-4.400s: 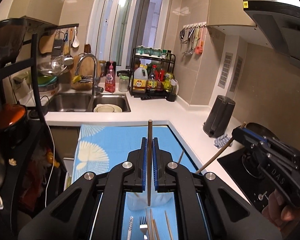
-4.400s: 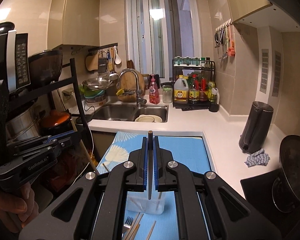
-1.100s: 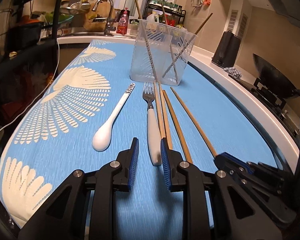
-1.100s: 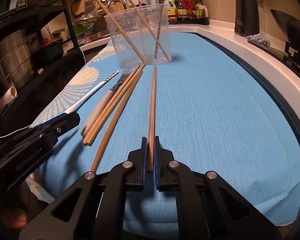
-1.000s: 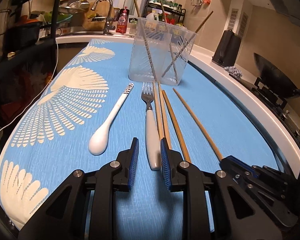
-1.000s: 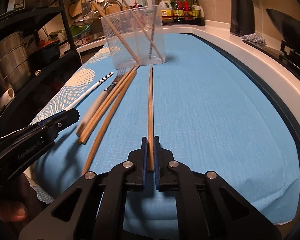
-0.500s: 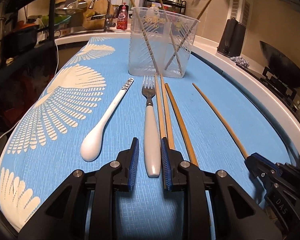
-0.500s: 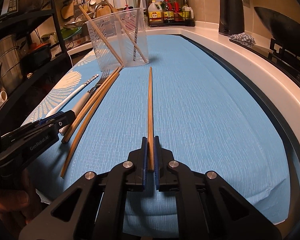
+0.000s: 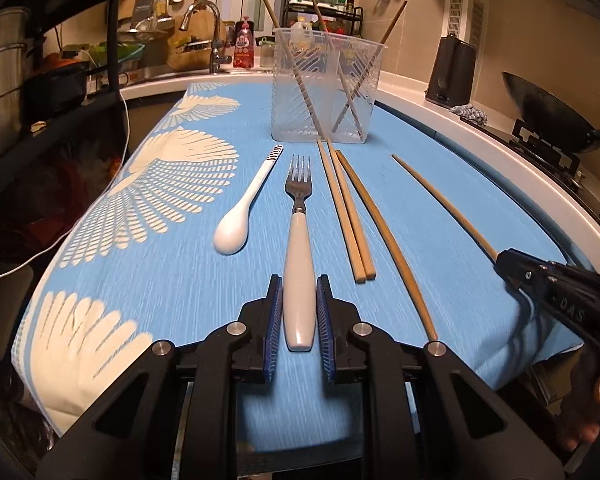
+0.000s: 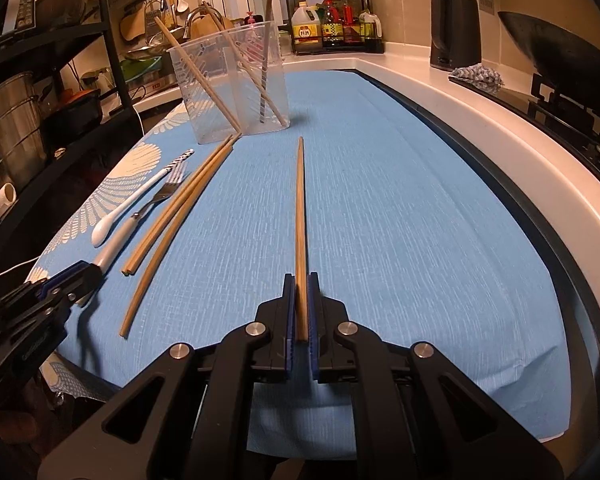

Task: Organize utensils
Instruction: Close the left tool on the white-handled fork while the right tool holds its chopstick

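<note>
A clear plastic cup (image 9: 325, 88) (image 10: 230, 84) with three chopsticks in it stands on the blue cloth (image 9: 440, 216). In front of it lie a white spoon (image 9: 244, 208), a white-handled fork (image 9: 299, 248), a chopstick pair (image 9: 346, 216) and one single chopstick (image 9: 384, 236). My left gripper (image 9: 299, 292) straddles the fork's handle, jaws narrowly apart around it. My right gripper (image 10: 301, 292) is shut on a wooden chopstick (image 10: 300, 208) that points toward the cup, low over the cloth; it also shows in the left wrist view (image 9: 440, 204).
A white counter edge (image 10: 520, 136) runs along the right, with a black kettle (image 10: 455, 28), a rag (image 10: 476, 74) and a wok (image 10: 556, 56) on the stove. A black shelf rack (image 10: 40, 92) with pots stands left. Sink and bottle rack (image 10: 332, 24) lie behind.
My left gripper has slid forward so the fork's handle now lies between its jaws. My right gripper has pulled back and right with its chopstick, farther from the cup.
</note>
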